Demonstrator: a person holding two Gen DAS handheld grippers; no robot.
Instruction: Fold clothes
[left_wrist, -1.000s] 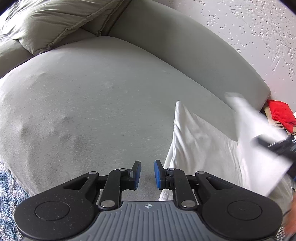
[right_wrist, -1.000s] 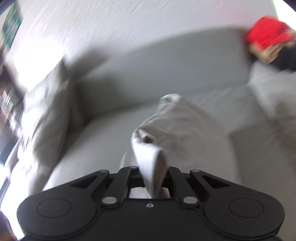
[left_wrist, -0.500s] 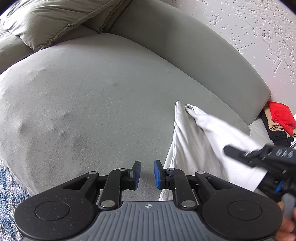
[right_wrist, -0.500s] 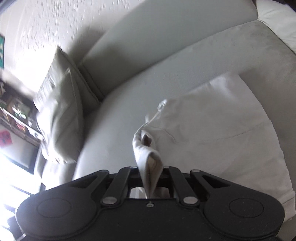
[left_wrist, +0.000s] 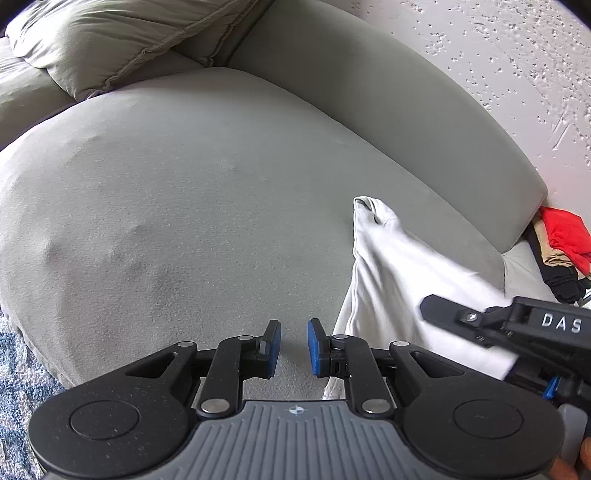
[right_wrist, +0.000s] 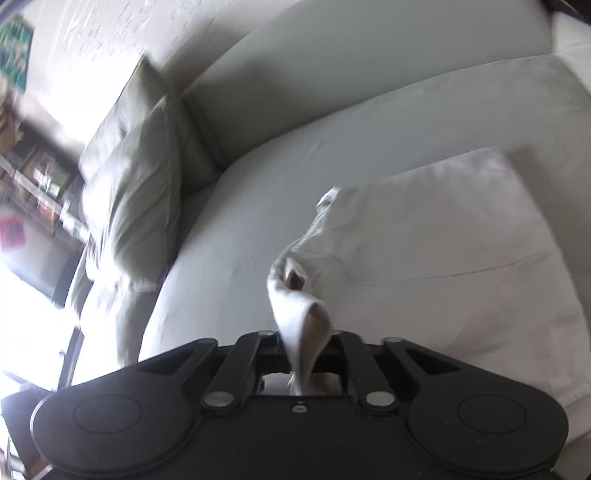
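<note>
Sofa (left_wrist: 207, 192) is serving as my landmark for this inspection; its grey seat cushion is filling most of both views. I am holding my left gripper (left_wrist: 294, 347) low over the sofa's front edge, its blue-padded fingers (left_wrist: 274, 341) standing a narrow gap apart with nothing between them, only bare cushion showing in the gap. I am seeing the white garment (left_wrist: 388, 266) lying on the sofa seat just to the right of that gripper, one bunched corner pointing toward the sofa's backrest.

I am clamping my right gripper (right_wrist: 302, 354) on a folded edge of the white garment (right_wrist: 436, 251); the cloth is rising as a pinched loop from between its fingers, and the pads themselves are hidden by the fabric. In the left wrist view the right gripper (left_wrist: 517, 332) is reaching in from the sofa's right end and lying over the garment's near part. The rest of the garment is spreading flat on the seat, a stitched seam running across it.

I am noting a green-grey pillow (left_wrist: 110, 40) leaning at the sofa's left end against the backrest. A pile of red, tan and black clothes (left_wrist: 563, 243) is sitting past the sofa's right end of the backrest. A blue patterned rug (left_wrist: 14, 369) is showing below the sofa's front. The right wrist view is blurred toward its left side.
</note>
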